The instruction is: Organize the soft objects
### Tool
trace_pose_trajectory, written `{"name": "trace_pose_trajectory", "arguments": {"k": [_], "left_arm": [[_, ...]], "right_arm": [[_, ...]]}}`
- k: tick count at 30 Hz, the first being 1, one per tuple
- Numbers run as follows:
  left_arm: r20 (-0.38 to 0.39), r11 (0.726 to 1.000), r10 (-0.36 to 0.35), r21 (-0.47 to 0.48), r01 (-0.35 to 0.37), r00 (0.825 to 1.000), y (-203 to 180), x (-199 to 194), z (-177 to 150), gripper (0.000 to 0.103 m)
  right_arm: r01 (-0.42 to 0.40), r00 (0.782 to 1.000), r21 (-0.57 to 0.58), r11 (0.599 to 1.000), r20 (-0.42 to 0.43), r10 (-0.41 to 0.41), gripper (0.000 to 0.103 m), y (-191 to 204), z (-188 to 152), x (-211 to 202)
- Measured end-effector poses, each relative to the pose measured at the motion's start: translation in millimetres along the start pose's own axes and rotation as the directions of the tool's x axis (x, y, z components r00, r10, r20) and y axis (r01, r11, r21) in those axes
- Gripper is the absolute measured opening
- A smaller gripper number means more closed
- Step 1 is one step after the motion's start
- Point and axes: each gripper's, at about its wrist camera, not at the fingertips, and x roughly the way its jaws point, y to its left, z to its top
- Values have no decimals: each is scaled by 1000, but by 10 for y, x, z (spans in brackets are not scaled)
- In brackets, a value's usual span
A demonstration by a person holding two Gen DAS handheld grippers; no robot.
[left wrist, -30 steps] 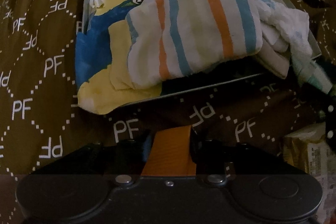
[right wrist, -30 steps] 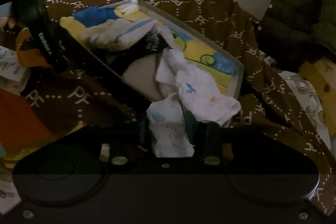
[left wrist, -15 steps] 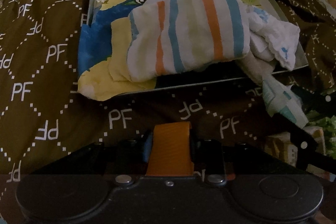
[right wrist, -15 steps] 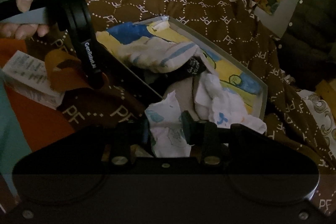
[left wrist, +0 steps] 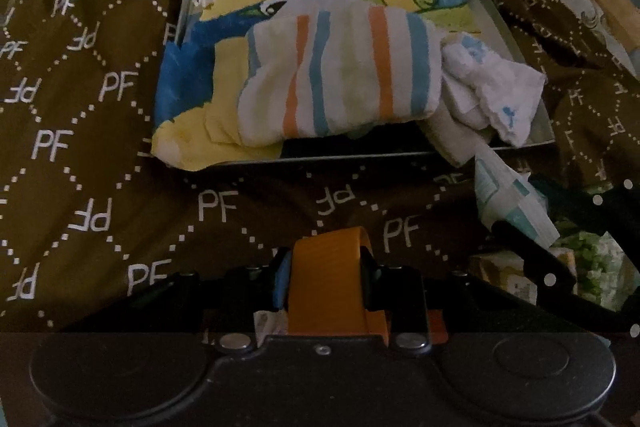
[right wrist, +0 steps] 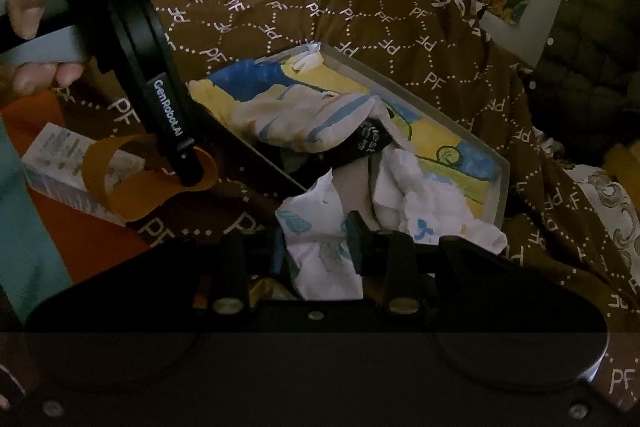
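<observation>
A: An orange band (left wrist: 330, 279) is pinched in the left gripper (left wrist: 325, 281), a white printed cloth (right wrist: 320, 247) in the right gripper (right wrist: 316, 247), near the box (right wrist: 502, 183) on the bed.

B: The cloth's loose tail could be snagged on the box's near rim.

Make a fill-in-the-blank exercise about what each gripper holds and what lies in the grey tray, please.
1. The left gripper is shut on a band of ____ colour.
2. The right gripper is shut on a crumpled ____ cloth with pale blue prints.
3. The striped white sock lies in the shallow grey ____.
4. The tray sits on a ____ quilt printed with PF letters.

Missing words: orange; white; tray; brown
</observation>
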Motion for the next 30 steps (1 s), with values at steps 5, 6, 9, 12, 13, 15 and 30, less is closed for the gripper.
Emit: {"name": "trace_pose_trajectory", "arguments": {"k": [5, 6, 9, 12, 13, 15, 30], "left_arm": [[29, 1000, 2, 3, -2, 1000, -73, -234, -17, 36], [36, 1000, 1, 4, -1, 999, -93, -284, -21, 36], [58, 1000, 0, 6, 0, 998, -155, -445, -29, 36], [88, 1000, 6, 13, -7, 996, -236, -612, -21, 36], [100, 1000, 7, 15, -8, 995, -261, -672, -12, 36], [126, 1000, 16, 20, -18, 992, -317, -779, 6, 36], [418, 987, 134, 29, -160, 899, -797, -1309, 365, 36]], "right_arm": [[3, 1000, 31, 1000, 27, -4, 24, -57, 41, -179], [4, 999, 36, 999, 34, -6, 24, -71, 60, -220], [0, 998, 61, 998, 63, -4, 24, -97, 101, -374], [6, 995, 68, 998, 101, -13, 24, -100, 148, -535], [9, 993, 74, 997, 115, -18, 24, -111, 163, -585], [11, 990, 92, 996, 139, -23, 24, -148, 191, -666], [67, 933, 295, 953, 321, -164, 24, -829, 499, -1051]]}}
